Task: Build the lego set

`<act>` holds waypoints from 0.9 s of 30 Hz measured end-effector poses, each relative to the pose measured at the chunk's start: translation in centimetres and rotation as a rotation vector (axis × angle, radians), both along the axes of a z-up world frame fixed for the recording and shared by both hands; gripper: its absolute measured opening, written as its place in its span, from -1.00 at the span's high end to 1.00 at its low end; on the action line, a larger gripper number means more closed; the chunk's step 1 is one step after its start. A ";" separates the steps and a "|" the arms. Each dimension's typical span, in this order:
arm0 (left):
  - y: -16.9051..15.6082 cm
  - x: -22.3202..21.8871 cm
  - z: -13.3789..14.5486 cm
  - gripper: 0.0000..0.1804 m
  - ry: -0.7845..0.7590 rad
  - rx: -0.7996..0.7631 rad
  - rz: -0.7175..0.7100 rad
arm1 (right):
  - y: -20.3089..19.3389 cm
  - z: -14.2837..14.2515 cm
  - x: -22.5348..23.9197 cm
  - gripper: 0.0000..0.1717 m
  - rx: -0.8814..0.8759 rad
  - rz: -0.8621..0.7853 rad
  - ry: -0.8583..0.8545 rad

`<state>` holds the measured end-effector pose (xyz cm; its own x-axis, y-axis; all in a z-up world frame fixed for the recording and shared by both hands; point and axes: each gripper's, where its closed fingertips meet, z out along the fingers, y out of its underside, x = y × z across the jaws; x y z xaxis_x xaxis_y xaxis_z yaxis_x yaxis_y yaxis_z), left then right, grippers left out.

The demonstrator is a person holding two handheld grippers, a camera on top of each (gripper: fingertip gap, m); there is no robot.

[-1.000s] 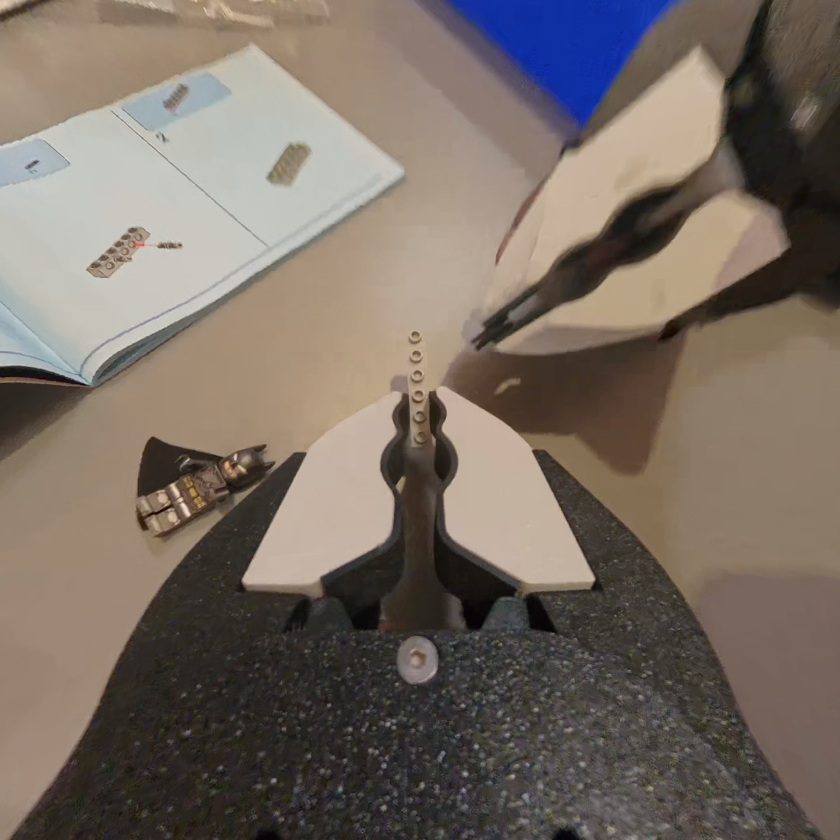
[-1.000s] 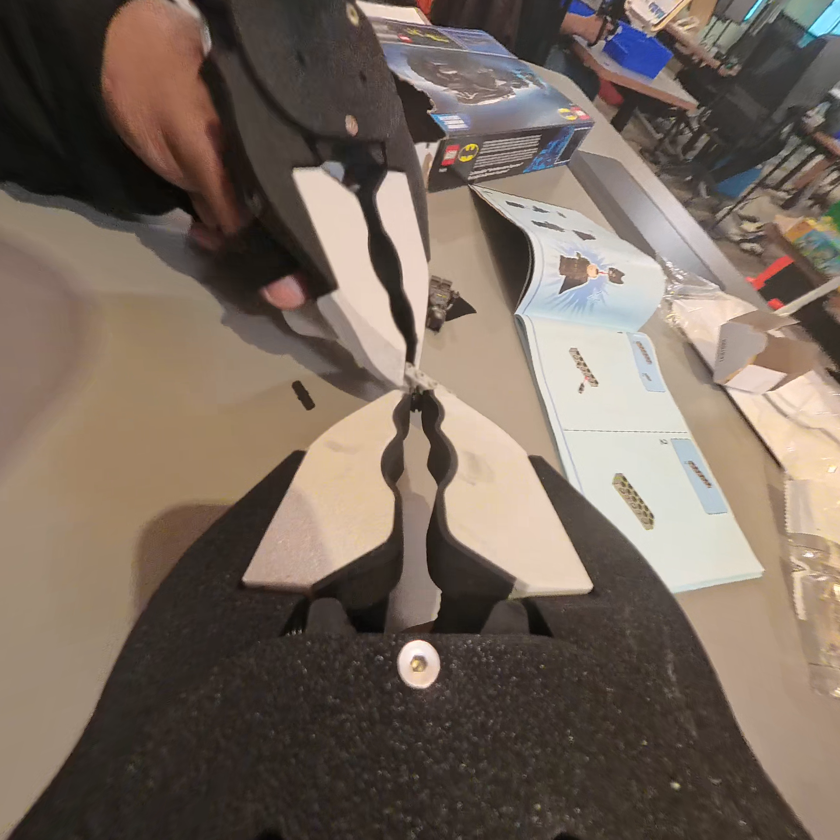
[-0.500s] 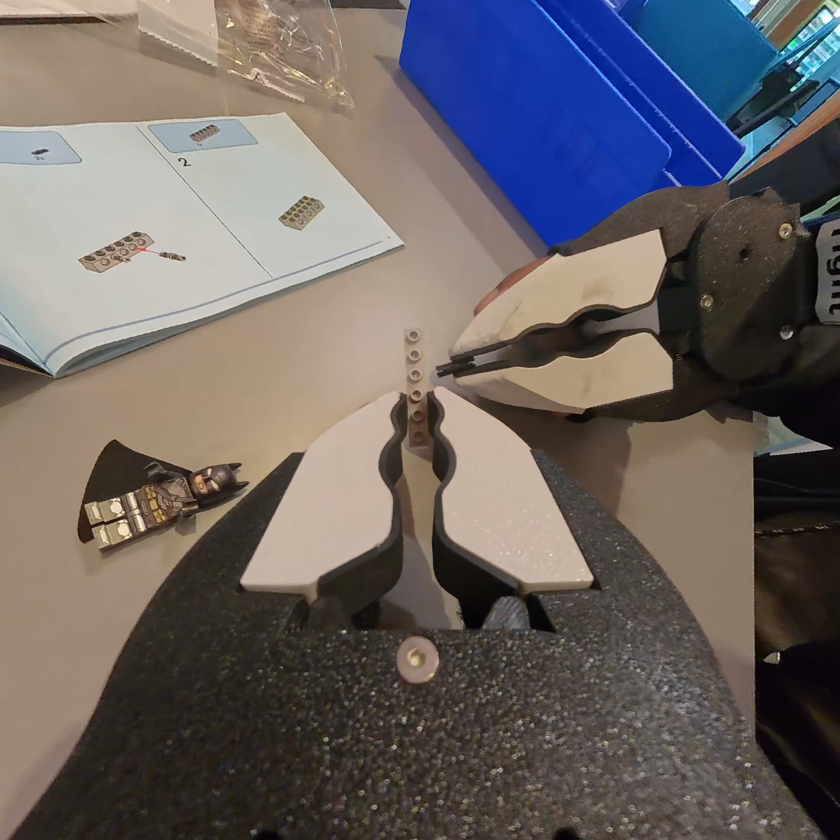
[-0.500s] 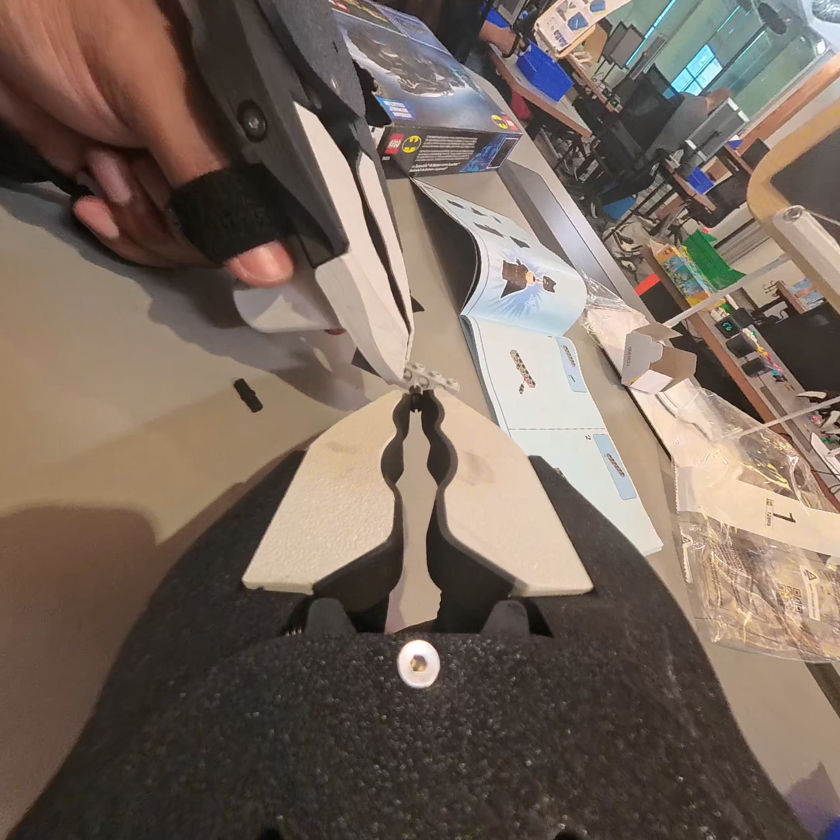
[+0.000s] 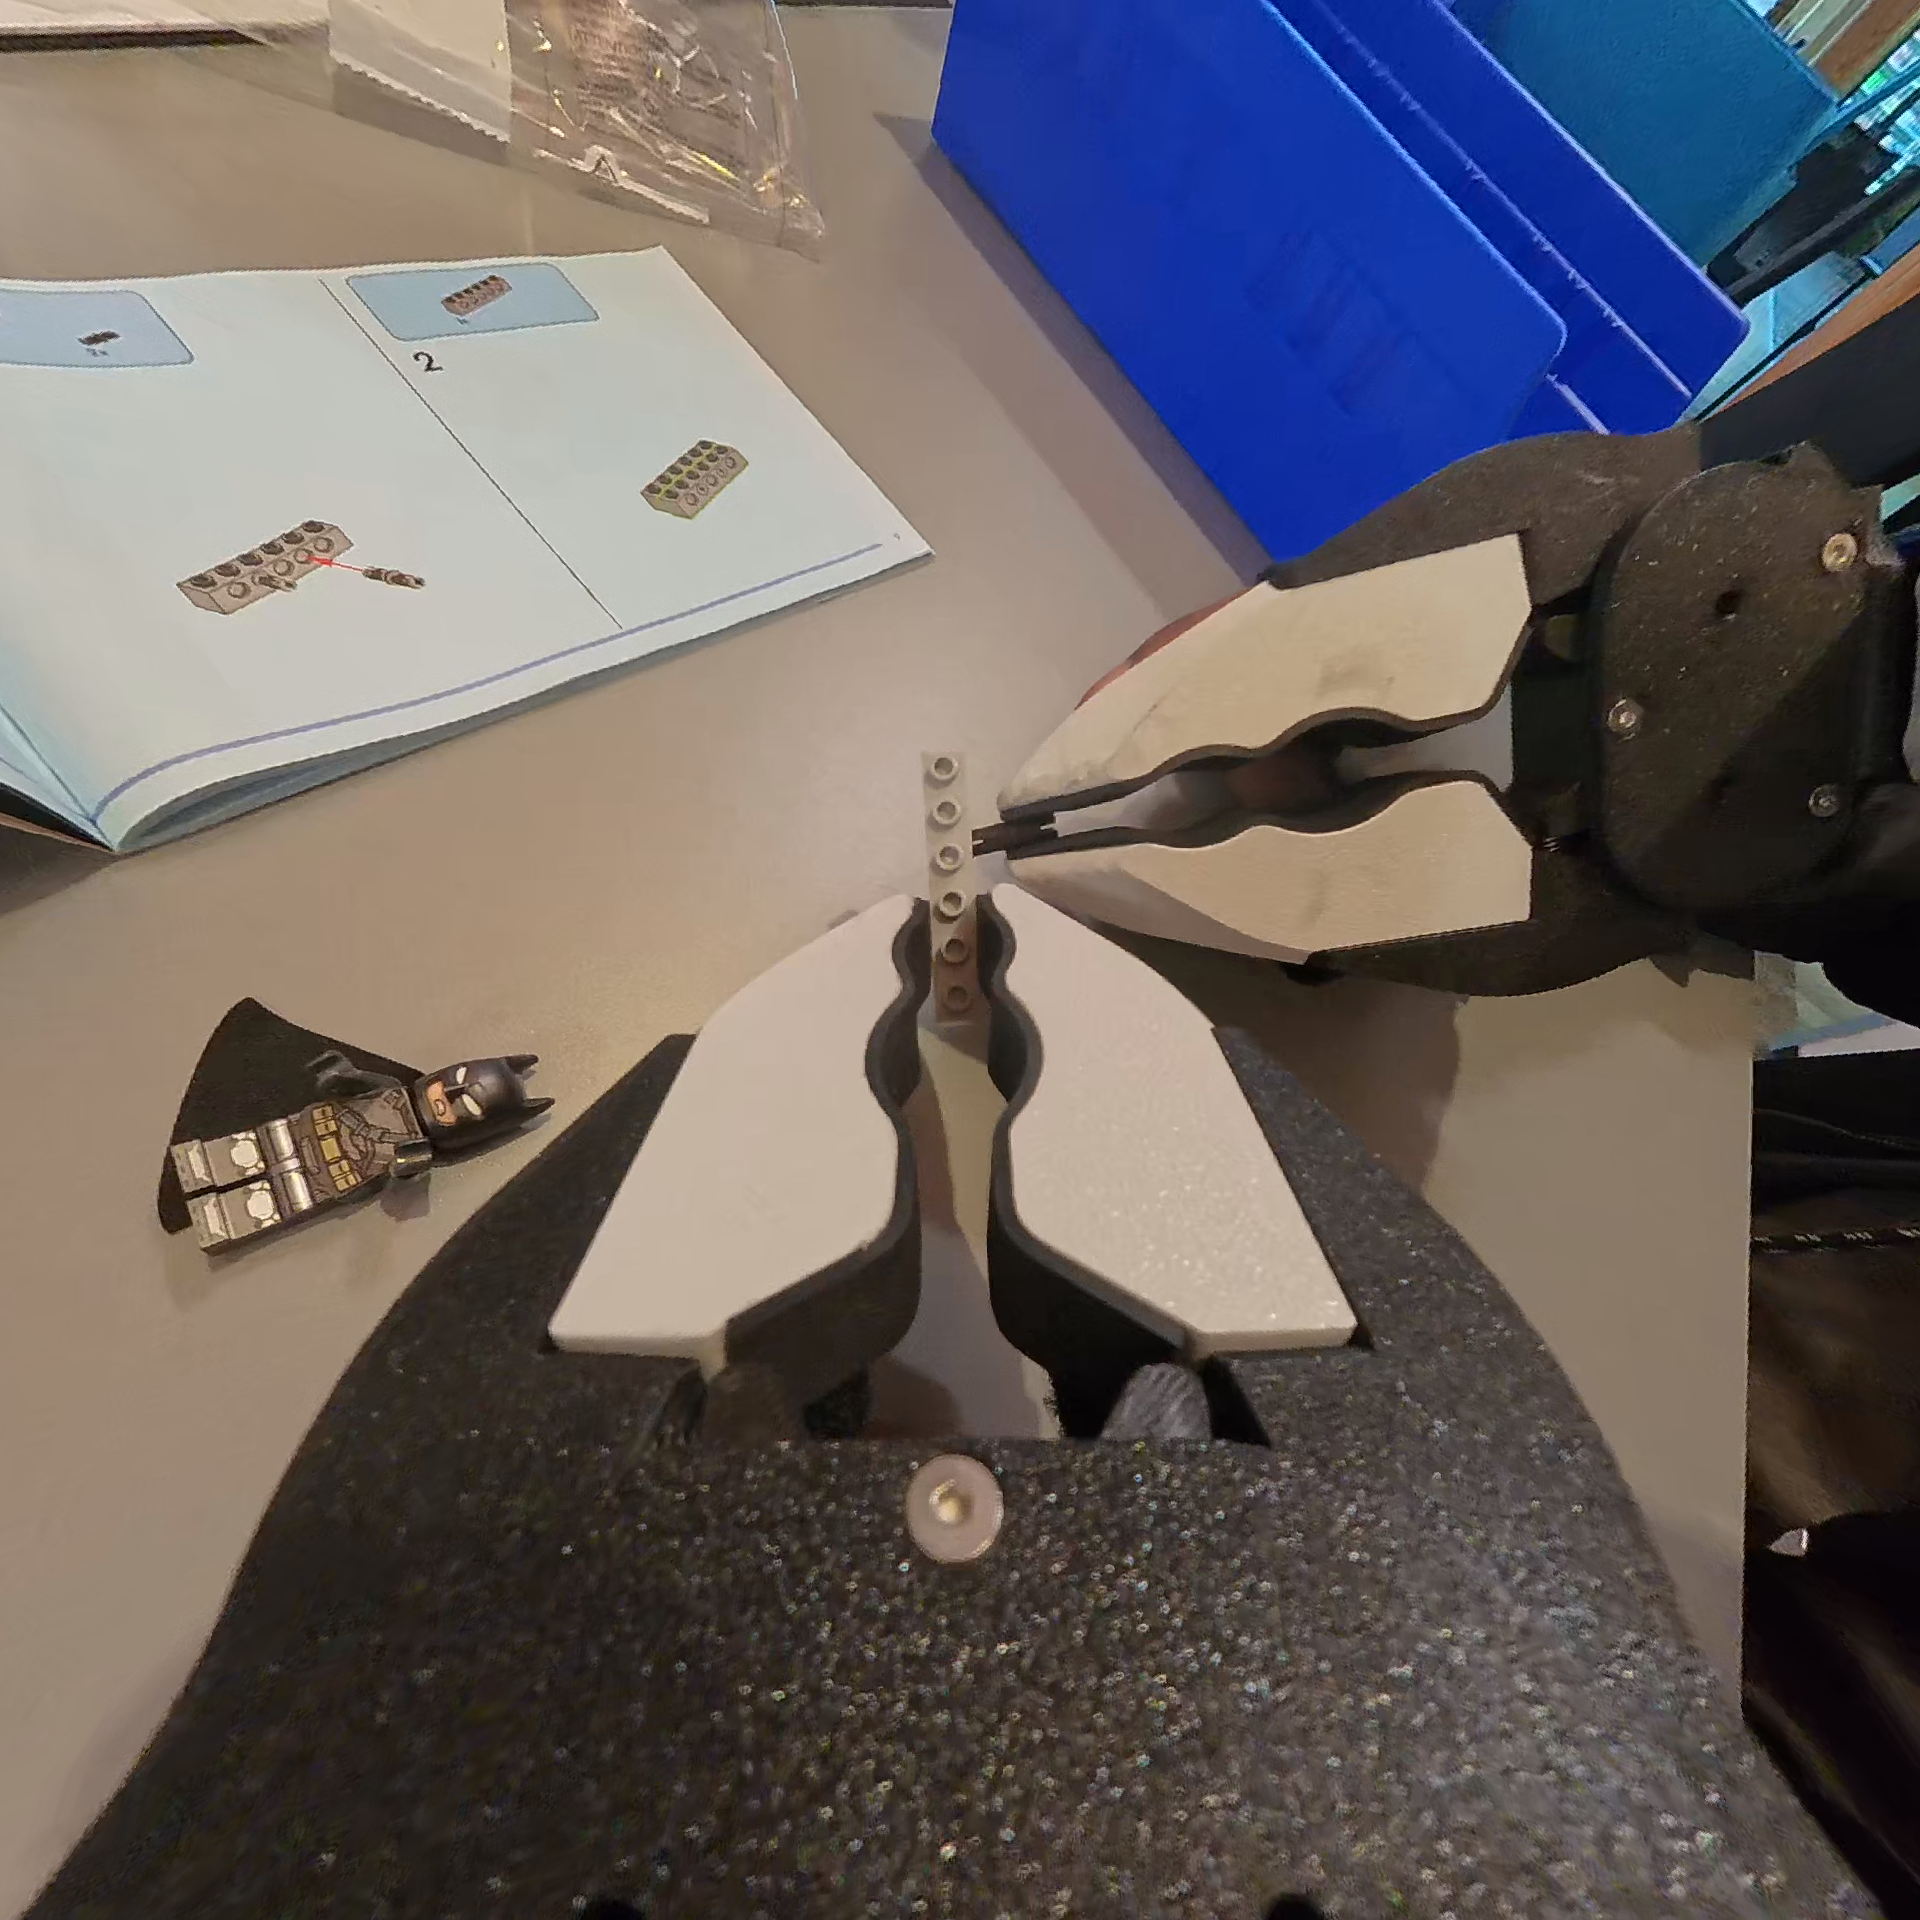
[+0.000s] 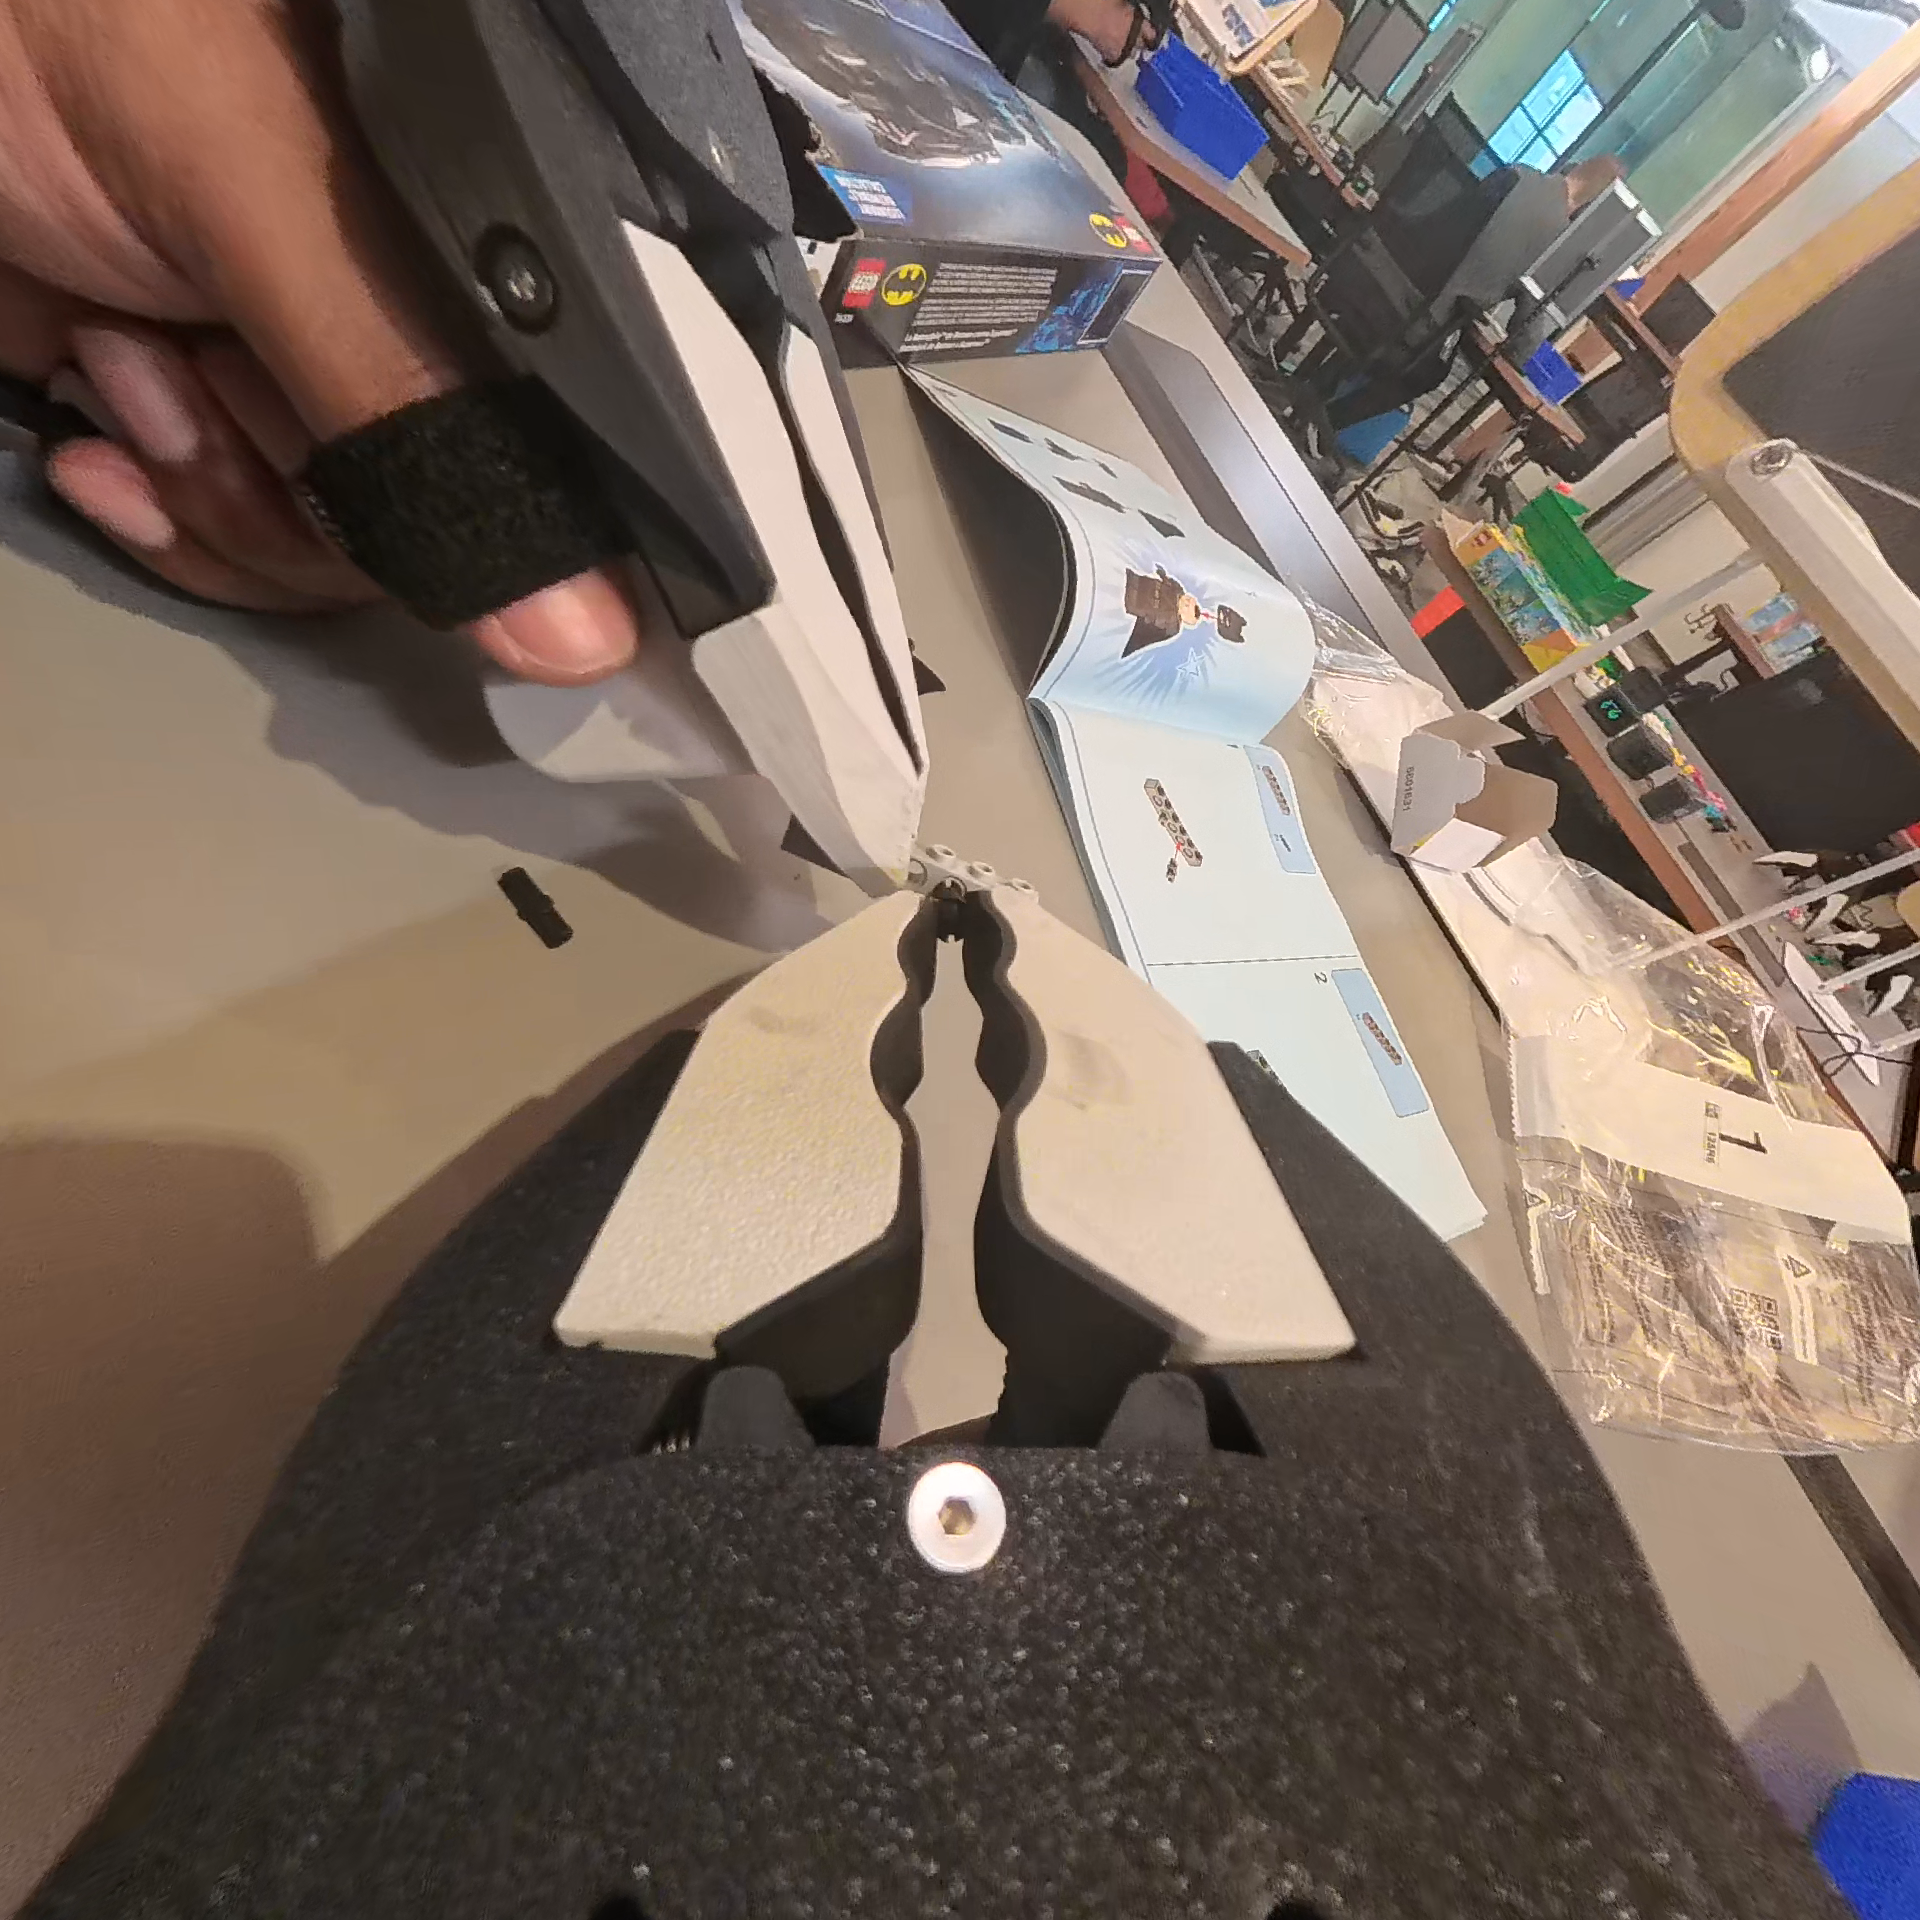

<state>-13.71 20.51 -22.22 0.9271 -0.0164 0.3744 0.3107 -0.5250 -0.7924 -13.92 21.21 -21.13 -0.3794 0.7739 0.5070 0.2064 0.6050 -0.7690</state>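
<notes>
Grey tabletop [image 5: 665, 810] spreads under two hand-held grippers that meet at one small building brick. At far left lies a caped toy minifigure [image 5: 343, 1132] on its back, with an open pale-blue instruction booklet [image 5: 416, 499] behind it and a clear plastic bag [image 5: 665, 114] beyond that. At centre, the left gripper [image 5: 956, 914] has its two grey fingers closed on the near end of a light grey studded beam [image 5: 948, 831], which juts forward past the tips, free of the table. From the right, the right gripper [image 5: 1003, 844] comes in almost level, its jaws pinched on a short black pin [image 5: 1008, 837] whose tip sits at the beam's side face, level with the third stud from the far end; whether the pin has entered a hole cannot be told. A blue bin [image 5: 1299, 260] stands behind. In the right wrist view the same pin [image 6: 945, 923] points at the beam [image 6: 966, 873], a second black pin [image 6: 534, 908] lies loose on the table to the left, and a printed toy box [image 6: 987, 270] stands at the back. By the look of it, the step in hand is bringing pin to beam side-on; a next move would call for keeping the pin square to the hole and the beam held steady.
</notes>
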 end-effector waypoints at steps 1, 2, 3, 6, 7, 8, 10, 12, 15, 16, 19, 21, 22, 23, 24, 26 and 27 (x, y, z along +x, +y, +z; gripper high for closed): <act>0.0 0.0 0.0 0.91 -0.004 0.001 0.003 | 0.0 0.0 0.0 0.94 0.002 -0.003 0.002; 0.0 0.0 0.0 0.91 -0.005 0.000 0.004 | 0.0 0.0 0.0 0.94 0.003 -0.004 0.002; 0.0 0.0 0.0 0.91 -0.003 -0.001 0.006 | 0.0 0.0 -0.1 0.94 0.004 -0.007 0.003; 0.1 -0.1 0.0 0.91 -0.003 0.002 0.017 | 0.0 0.1 -0.1 0.94 0.015 -0.019 0.014; 0.1 -0.2 0.0 0.91 -0.006 0.002 0.022 | 0.0 0.1 -0.2 0.94 0.023 -0.024 0.019; 0.1 -0.2 0.0 0.91 -0.008 0.001 0.024 | 0.0 0.1 -0.2 0.94 0.032 -0.027 0.023; 0.0 -0.2 0.0 0.91 -0.018 0.004 0.022 | 0.0 0.1 -0.2 0.94 0.041 -0.031 0.034; 0.0 -0.2 0.0 0.91 -0.031 0.002 0.022 | 0.0 0.1 -0.2 0.94 0.050 -0.029 0.035; 0.0 -0.2 0.0 0.91 -0.029 0.001 0.021 | 0.0 0.1 -0.2 0.94 0.079 -0.023 0.041; 0.0 -0.2 0.0 0.91 -0.025 0.000 0.022 | 0.0 0.1 -0.2 0.94 0.080 -0.024 0.039; 0.1 -0.2 -0.1 0.91 0.002 -0.004 0.027 | 0.1 0.1 -0.3 0.94 0.070 -0.033 0.032; 0.1 -0.1 -0.1 0.91 0.022 -0.007 0.028 | 0.1 0.1 -0.3 0.94 0.045 -0.041 0.026; 0.1 -0.1 0.0 0.91 0.026 -0.004 0.025 | 0.1 0.1 -0.4 0.94 0.033 -0.043 0.024; 0.1 -0.1 0.0 0.91 0.026 -0.002 0.025 | 0.2 0.2 -0.4 0.94 0.021 -0.044 0.019; 0.1 -0.1 0.0 0.91 0.027 -0.001 0.025 | 0.2 0.2 -0.4 0.94 0.012 -0.044 0.014; 0.1 -0.1 0.0 0.91 0.033 -0.002 0.024 | 0.2 0.1 -0.3 0.94 0.011 -0.037 0.008; 0.1 0.0 0.0 0.91 0.039 -0.002 0.022 | 0.2 0.1 -0.3 0.94 0.012 -0.035 0.005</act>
